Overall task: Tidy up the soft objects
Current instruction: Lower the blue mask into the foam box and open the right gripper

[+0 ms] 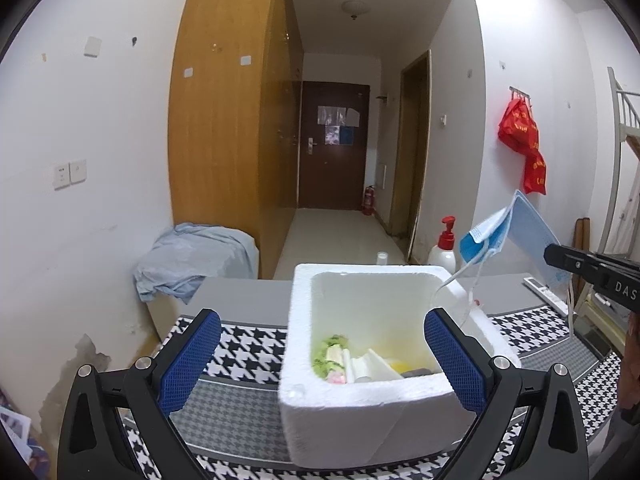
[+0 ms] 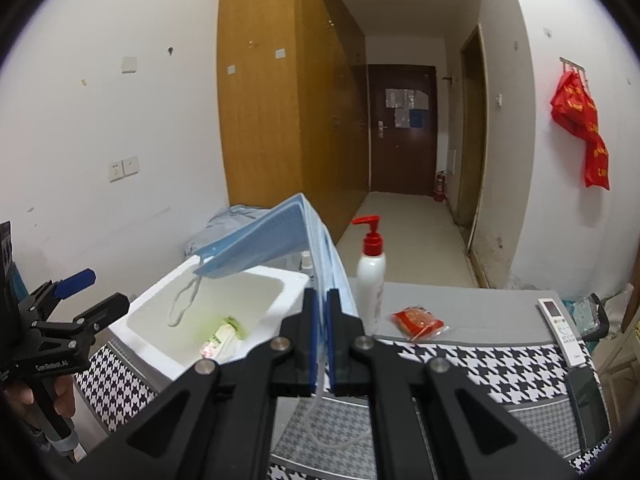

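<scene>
A white foam box (image 1: 360,412) stands on the houndstooth cloth; it also shows in the right wrist view (image 2: 160,312). Inside lie a green-and-pink soft item (image 1: 330,358) and white and yellow pieces. My right gripper (image 2: 323,300) is shut on a blue face mask (image 2: 280,240) and holds it in the air over the box's right side, ear loop hanging down. The mask also shows in the left wrist view (image 1: 508,232). My left gripper (image 1: 322,344) is open and empty, its blue pads either side of the box's near part.
A white pump bottle with a red top (image 2: 371,276), a red packet (image 2: 418,320) and a white remote (image 2: 562,326) lie on the table right of the box. A blue cloth covers something (image 1: 196,260) at the table's far left. Red bags (image 1: 524,140) hang on the right wall.
</scene>
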### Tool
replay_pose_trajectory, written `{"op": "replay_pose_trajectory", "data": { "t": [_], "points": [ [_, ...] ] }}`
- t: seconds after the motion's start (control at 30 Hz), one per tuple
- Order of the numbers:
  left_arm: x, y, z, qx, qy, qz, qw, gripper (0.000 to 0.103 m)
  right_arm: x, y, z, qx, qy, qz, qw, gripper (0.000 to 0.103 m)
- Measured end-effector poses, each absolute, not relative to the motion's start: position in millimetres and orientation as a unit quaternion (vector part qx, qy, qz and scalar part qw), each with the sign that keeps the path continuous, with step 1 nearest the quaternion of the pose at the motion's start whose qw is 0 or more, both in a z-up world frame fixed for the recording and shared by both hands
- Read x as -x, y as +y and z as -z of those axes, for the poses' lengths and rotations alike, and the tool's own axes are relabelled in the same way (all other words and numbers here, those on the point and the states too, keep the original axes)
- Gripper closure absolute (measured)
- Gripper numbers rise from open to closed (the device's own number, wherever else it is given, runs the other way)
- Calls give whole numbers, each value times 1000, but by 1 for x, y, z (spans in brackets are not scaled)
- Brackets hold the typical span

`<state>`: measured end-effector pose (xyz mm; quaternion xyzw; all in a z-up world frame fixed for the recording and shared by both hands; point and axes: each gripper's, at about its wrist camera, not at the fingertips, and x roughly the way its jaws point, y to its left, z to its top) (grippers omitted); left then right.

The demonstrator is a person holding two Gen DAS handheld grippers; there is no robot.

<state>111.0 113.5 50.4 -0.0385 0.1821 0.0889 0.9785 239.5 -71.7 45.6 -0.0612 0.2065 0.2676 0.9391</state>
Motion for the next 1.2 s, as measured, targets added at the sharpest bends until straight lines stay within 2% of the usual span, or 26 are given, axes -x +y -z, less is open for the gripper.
{"op": "replay_pose_trajectory", "data": {
  "t": [1.2],
  "points": [
    [-84, 163, -35, 59, 180, -139, 972, 1, -263, 22, -24, 80, 273, -315, 905, 97]
  ]
}}
